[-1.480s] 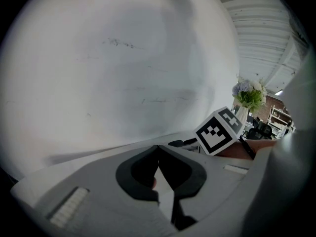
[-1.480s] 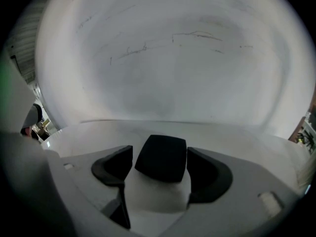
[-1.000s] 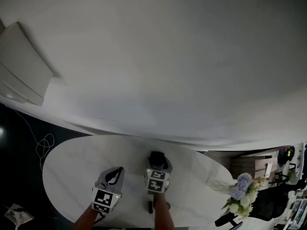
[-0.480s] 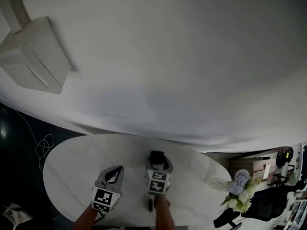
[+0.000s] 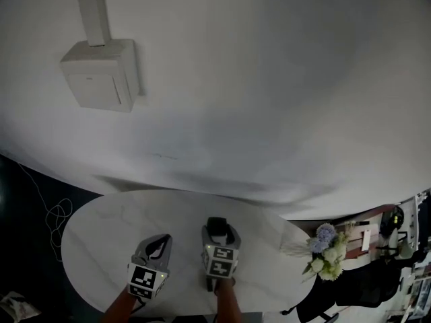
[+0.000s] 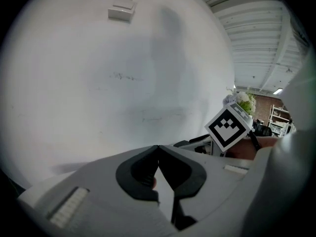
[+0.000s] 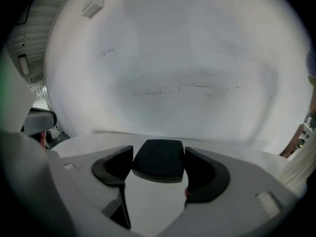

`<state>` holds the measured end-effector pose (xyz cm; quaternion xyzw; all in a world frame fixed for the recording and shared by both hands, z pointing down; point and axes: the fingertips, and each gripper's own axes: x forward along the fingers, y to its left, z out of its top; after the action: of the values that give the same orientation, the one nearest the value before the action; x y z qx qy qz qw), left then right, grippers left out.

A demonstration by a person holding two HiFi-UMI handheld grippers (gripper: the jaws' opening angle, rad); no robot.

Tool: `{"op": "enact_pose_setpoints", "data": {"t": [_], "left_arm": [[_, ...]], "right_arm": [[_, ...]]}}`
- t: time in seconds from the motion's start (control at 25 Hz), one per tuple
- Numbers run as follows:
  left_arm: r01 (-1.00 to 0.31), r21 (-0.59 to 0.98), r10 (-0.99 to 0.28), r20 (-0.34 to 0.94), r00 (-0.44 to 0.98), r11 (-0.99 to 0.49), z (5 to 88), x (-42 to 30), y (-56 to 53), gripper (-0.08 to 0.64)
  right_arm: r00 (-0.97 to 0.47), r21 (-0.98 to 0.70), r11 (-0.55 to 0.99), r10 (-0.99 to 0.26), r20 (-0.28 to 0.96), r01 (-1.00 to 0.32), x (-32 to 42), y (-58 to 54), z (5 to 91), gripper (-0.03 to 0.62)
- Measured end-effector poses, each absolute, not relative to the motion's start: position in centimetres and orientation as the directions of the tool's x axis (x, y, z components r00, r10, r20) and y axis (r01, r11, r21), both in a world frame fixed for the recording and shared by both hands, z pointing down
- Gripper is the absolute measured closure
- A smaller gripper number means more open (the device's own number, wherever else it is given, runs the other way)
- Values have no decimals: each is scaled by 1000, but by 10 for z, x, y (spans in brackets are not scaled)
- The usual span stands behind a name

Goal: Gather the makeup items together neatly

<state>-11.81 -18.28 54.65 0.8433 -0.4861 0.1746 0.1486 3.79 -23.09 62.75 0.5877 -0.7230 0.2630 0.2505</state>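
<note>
Head view, far left: a thin cable [image 5: 59, 215] lies looped on the dark floor, off the table's left end. Above it, a white box [image 5: 101, 73] sits on the white wall with a white duct running up from it.

A white oval table [image 5: 94, 231] with faint marbling spans the lower frame.

The left gripper [image 5: 161, 239] is over the table's near-middle, pointing toward the wall. In the left gripper view the left gripper [image 6: 158, 148] has its dark jaw tips meeting at a point, with nothing between them. The marker cube [image 6: 228, 127] of the other gripper shows just to its right.

The right gripper [image 5: 217, 226] is just beside the left one, apart from it and reaching slightly farther. In the right gripper view the right gripper [image 7: 158, 153] has its jaws closed against both sides of a dark flat case [image 7: 159, 164] with rounded corners. This is the only makeup item in sight. In the head view the case [image 5: 217, 225] shows as a dark block at the jaw tips, above the table's middle. I cannot tell whether it touches the tabletop.

Far right: a bunch of pale purple and white flowers [image 5: 324, 249] stands beyond the table's right end.
</note>
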Motion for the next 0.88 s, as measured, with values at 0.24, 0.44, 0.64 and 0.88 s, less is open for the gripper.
{"op": "enact_pose_setpoints", "data": {"t": [0.24, 0.44, 0.64, 0.88], "left_arm": [[-860, 73, -769, 414, 487, -506, 530, -119, -158, 551], [-843, 64, -769, 379, 515, -533, 513, -116, -138, 551], [-826, 57, -762, 354, 543, -561, 499, -115, -114, 551], [-784, 43, -733, 325, 597, -619, 483, -111, -76, 551]], "right_arm": [[-180, -97, 154, -758, 627, -983, 36, -202, 596, 262], [-147, -88, 118, -792, 592, -989, 46, -174, 574, 262], [-109, -71, 83, -815, 569, -994, 52, -142, 557, 263], [-59, -72, 26, -853, 519, -997, 54, -95, 525, 264]]}}
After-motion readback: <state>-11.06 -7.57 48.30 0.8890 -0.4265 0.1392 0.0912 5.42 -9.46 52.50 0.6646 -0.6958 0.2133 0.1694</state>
